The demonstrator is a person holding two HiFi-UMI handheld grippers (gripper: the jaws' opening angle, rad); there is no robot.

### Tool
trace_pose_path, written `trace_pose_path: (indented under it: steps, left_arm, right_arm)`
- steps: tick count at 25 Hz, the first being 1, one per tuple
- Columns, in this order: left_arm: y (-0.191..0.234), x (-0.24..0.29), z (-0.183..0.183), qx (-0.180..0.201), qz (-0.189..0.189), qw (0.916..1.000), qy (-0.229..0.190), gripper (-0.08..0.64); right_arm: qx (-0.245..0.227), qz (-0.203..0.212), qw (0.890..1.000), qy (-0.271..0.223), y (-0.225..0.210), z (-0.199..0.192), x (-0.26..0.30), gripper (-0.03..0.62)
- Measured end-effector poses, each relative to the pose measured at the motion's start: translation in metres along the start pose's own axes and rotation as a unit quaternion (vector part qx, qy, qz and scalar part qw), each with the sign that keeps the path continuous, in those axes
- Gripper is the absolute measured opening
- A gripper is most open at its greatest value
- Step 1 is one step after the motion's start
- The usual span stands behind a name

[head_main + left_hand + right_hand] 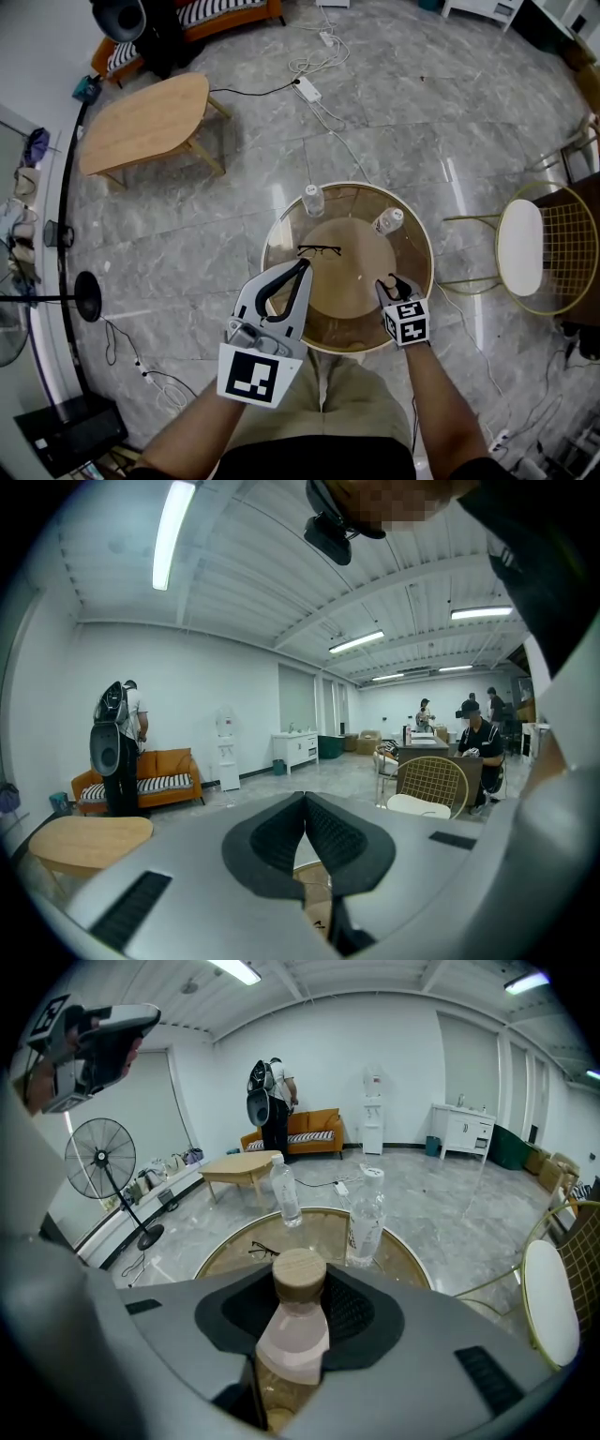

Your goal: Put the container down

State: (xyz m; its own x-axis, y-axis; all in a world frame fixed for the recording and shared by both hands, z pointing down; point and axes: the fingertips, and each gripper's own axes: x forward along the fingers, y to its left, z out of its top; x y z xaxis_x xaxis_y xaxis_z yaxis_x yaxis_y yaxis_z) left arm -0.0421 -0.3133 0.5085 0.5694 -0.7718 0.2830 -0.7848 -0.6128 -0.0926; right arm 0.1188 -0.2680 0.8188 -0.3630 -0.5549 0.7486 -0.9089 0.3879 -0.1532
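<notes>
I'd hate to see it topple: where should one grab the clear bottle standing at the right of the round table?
Take the clear bottle round its body, about midway up, coming in level from the person's side with a jaw on each flank. It stands tall and upright on the round table, so a sideways hold probably suits. The left gripper is shut and empty.

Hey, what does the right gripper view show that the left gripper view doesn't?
Only the right gripper view: the container clamped in the right hand-held gripper, two bottles and glasses on the round table, and a standing fan. Only the left gripper view: the left hand-held gripper shut on nothing, and a seated person at a desk. Both: the orange sofa and the wooden table.
</notes>
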Motion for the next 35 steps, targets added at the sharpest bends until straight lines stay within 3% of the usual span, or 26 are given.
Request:
trace_pose_path:
  steps: [20, 35]
  left_arm:
    - [-0.012, 0.019, -0.032, 0.016, -0.034, 0.9985, 0.040, 0.015]
    - [-0.010, 0.025, -0.058, 0.000, -0.035, 0.9977, 0.058, 0.015]
  right_arm:
    - [0.014, -0.015, 0.999, 0.043, -0.022, -0.045, 0.049, 0.149]
    - [0.006, -0.013, 0.998, 0.062, -0.027, -0.068, 0.075, 0.150]
